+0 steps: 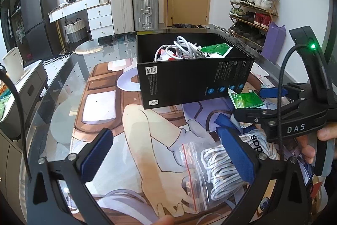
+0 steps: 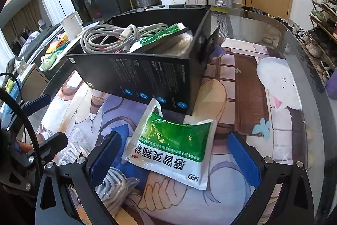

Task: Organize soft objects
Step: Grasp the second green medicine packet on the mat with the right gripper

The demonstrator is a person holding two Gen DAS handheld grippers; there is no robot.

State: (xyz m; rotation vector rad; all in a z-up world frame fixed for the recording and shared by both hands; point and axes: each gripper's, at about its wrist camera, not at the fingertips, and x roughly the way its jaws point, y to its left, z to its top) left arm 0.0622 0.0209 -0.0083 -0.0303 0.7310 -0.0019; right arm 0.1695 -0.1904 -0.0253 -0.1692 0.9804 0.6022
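On the left, the left gripper (image 1: 168, 153) hangs low over the glass-topped table (image 1: 63, 85) with its blue pads spread wide and nothing between them. Its right-hand pad (image 1: 238, 153) lies over a clear zip bag of coiled white cord (image 1: 210, 170), which rests flat on the printed mat under the glass; whether the pad actually touches the plastic cannot be told. Just beyond that bag a white fabric piece with dark lettering (image 1: 256, 143) peeks out, mostly hidden by the pad and the other tool.

Toward the middle stands the open black box (image 1: 189, 79), upright on the table. Inside it sit a tangle of white cables (image 1: 181, 50) and a green-and-white sachet (image 1: 214, 50) leaning against the right side (something red and white shows underneath, too buried to identify).

Further right, close against the box's near lower corner, a second green-and-white sachet (image 2: 172, 144) lies flat on the table, printed side up. The right gripper (image 2: 174, 159) is stretched fully apart around it, one blue pad on either side, neither visibly pressing the packet, so it holds nothing. A hand (image 1: 316, 144) grips that tool's handle at the far right edge of the left wrist view.
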